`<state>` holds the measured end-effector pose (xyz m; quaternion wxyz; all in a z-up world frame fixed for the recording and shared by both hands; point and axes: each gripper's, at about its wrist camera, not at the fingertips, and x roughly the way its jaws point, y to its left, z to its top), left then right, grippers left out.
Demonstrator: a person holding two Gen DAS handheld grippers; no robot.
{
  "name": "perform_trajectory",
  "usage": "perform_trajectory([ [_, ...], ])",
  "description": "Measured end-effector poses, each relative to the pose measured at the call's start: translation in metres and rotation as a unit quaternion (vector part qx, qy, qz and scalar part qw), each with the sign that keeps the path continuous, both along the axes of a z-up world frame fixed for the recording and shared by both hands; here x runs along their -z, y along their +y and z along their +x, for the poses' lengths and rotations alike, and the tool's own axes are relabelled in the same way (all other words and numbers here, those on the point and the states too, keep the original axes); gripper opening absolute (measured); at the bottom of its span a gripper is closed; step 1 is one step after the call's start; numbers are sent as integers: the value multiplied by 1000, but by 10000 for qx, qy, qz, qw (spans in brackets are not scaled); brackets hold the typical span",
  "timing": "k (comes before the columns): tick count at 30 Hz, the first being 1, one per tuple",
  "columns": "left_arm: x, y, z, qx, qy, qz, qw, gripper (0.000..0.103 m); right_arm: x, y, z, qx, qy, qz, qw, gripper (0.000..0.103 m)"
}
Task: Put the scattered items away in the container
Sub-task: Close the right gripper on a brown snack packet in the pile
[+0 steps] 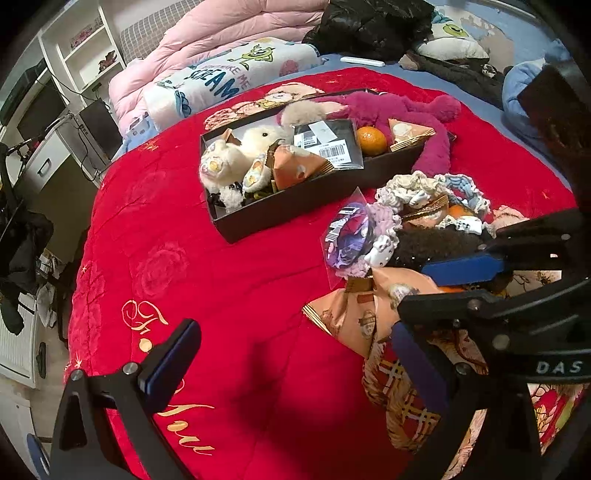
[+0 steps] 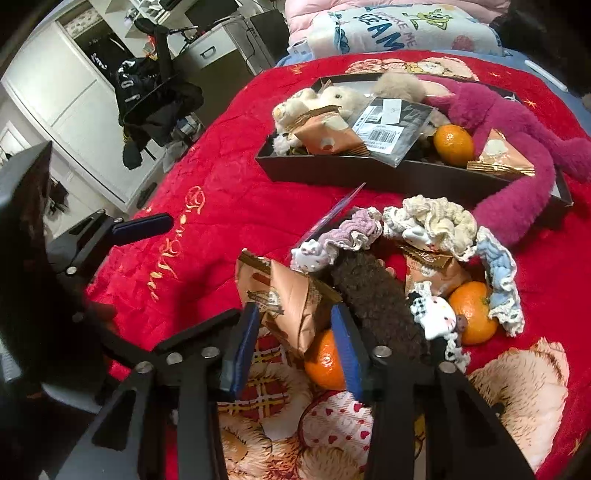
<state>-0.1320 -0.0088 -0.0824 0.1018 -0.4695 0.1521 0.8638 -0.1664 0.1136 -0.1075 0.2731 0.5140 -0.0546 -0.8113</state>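
A black box (image 1: 295,201) (image 2: 369,171) on the red blanket holds plush toys, snack packets, a black packet and an orange. A loose pile lies in front of it: crochet scrunchies (image 2: 436,218), a brown fuzzy band (image 2: 380,295), oranges (image 2: 474,312), a card (image 1: 347,236). My right gripper (image 2: 299,347) is part open with its pads (image 2: 347,354) on either side of an orange-tan snack packet (image 2: 291,299) and an orange (image 2: 325,360); whether they touch is unclear. My left gripper (image 1: 295,350) is open and empty, left of the pile.
A magenta plush toy (image 2: 517,147) lies draped over the box's right end. Folded quilts (image 1: 207,74) and a black jacket (image 1: 373,26) lie at the back of the bed. A desk and shelves (image 1: 55,122) stand off the left edge.
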Motion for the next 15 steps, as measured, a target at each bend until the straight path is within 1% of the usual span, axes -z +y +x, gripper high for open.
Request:
perform_trajectory([
  [2, 0, 0, 0, -11, -14, 14, 10000, 103, 2, 1, 0, 14, -18, 44, 10000, 24],
  [3, 0, 0, 0, -11, -14, 15, 10000, 103, 3, 1, -1, 14, -30, 38, 10000, 22],
  [15, 10, 8, -3, 130, -133, -113, 9998, 103, 1, -4, 1, -34, 55, 162, 9998, 20],
])
